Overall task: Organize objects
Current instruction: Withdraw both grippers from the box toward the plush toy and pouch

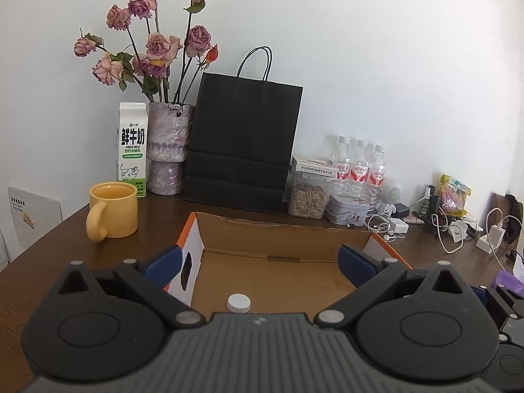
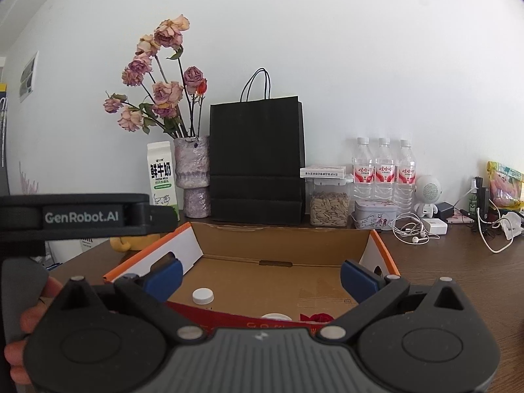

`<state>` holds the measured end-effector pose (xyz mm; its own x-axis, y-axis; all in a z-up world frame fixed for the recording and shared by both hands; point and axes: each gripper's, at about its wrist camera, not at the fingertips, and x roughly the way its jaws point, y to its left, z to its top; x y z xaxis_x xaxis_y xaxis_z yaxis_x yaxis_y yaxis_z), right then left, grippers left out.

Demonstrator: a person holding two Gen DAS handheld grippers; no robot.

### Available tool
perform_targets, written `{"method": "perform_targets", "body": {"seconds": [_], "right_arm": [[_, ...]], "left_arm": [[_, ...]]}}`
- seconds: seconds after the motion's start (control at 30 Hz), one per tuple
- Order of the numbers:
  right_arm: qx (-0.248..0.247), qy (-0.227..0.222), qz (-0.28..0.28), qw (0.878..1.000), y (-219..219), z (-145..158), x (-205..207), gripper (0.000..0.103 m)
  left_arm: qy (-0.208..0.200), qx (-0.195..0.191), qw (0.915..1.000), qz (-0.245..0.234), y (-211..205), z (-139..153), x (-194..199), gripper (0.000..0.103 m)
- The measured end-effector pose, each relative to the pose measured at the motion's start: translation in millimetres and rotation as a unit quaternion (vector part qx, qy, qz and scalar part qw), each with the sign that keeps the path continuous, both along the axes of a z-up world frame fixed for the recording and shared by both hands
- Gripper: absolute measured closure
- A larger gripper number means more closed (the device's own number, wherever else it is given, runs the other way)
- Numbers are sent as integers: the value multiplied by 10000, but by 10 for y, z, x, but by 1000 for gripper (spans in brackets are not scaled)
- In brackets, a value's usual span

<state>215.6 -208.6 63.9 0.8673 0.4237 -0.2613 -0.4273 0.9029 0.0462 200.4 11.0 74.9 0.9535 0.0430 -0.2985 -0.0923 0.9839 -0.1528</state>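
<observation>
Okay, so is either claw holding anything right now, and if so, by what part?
No, nothing is held. The left claw and right claw are both open over the cardboard box; the white cap sits loose on the box floor.

Milk carton (image 1: 132, 149): "鲜牛奶", "FRESH MILK". Left gripper (image 2: 82, 217) body: "GenRobot.AI". Bottle labels unreadable.

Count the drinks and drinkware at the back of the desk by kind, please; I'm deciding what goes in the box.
Water bottles: 3
Milk carton: 1
Yellow mug: 1
Total: 5
</observation>
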Motion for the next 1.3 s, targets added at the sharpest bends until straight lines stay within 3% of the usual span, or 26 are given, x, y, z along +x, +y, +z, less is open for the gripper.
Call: {"method": "perform_targets", "body": {"seconds": [0.63, 1.3], "right_arm": [[-234, 342, 116, 9991, -311, -224, -841, 0], [-668, 821, 293, 9940, -445, -492, -1319, 0]], "left_arm": [[230, 136, 9996, -27, 87, -126, -878, 0], [834, 232, 9962, 55, 259, -489, -1371, 0]]}}
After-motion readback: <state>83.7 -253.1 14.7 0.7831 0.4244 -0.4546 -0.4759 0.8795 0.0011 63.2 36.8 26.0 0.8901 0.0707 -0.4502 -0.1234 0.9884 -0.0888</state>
